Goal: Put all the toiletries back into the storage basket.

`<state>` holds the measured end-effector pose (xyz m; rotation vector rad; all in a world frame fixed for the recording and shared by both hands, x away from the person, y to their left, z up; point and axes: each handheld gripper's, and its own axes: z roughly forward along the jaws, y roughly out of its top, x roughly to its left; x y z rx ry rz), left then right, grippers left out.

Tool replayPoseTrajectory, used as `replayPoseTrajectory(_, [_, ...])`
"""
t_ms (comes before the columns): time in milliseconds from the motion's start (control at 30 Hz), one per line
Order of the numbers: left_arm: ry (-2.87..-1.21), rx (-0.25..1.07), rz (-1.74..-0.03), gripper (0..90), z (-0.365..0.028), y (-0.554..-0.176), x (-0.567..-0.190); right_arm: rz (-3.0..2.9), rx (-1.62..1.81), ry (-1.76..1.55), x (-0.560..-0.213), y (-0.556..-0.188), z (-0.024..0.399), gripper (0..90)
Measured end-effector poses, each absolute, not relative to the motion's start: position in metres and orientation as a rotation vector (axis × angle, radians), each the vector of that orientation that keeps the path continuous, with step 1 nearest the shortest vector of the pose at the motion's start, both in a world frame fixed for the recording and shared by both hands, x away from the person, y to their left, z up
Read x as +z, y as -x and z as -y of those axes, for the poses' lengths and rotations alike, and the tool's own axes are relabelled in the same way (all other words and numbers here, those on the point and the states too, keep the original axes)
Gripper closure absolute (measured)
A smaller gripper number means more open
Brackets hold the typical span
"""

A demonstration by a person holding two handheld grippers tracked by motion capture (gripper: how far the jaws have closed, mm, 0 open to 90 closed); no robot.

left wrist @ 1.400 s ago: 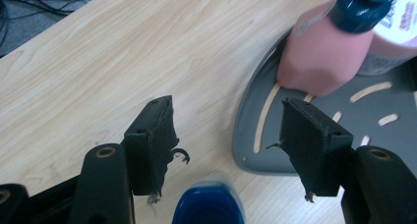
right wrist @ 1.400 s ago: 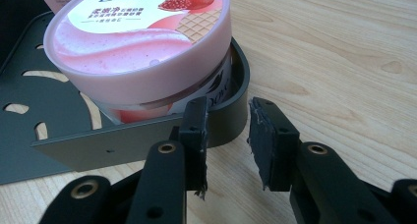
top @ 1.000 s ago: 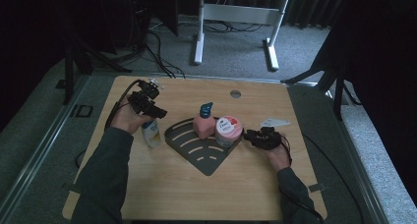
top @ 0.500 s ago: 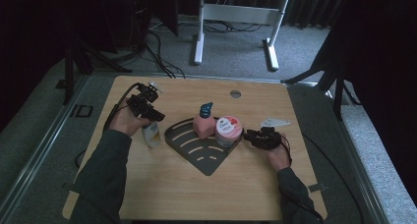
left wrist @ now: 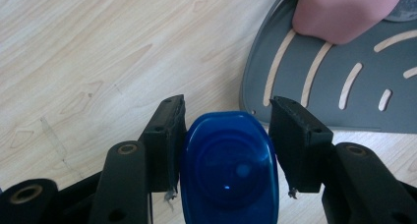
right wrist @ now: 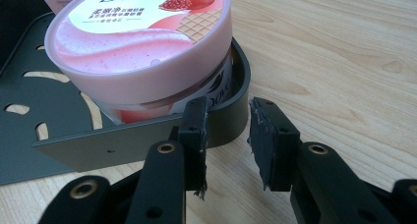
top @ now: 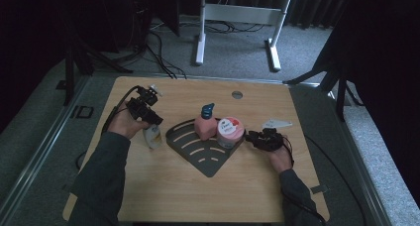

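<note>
Closing around a glossy blue oval cap [left wrist: 228, 167], the left gripper [left wrist: 226, 135] hovers.

The high view looks forward and down from above the person's side, taking in the whole table [top: 163, 186] from afar. The left gripper view looks steeply down, very close, over a blue bottle cap [left wrist: 228, 167]. The right gripper view looks low and nearly level, close to the pink tub [right wrist: 142, 47]. All three share the grey corner rack [top: 205, 159]
</note>
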<state>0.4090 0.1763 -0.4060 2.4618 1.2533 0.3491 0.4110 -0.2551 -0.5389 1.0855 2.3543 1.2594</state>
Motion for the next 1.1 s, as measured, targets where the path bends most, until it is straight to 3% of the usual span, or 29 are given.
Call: replayPoseTrajectory(1100, [-2.509,0.258,-1.302,50.4,-0.180,-0.412,-0.434,-2.357,1.259,-1.083,-0.539,-0.411,0.255,67.5])
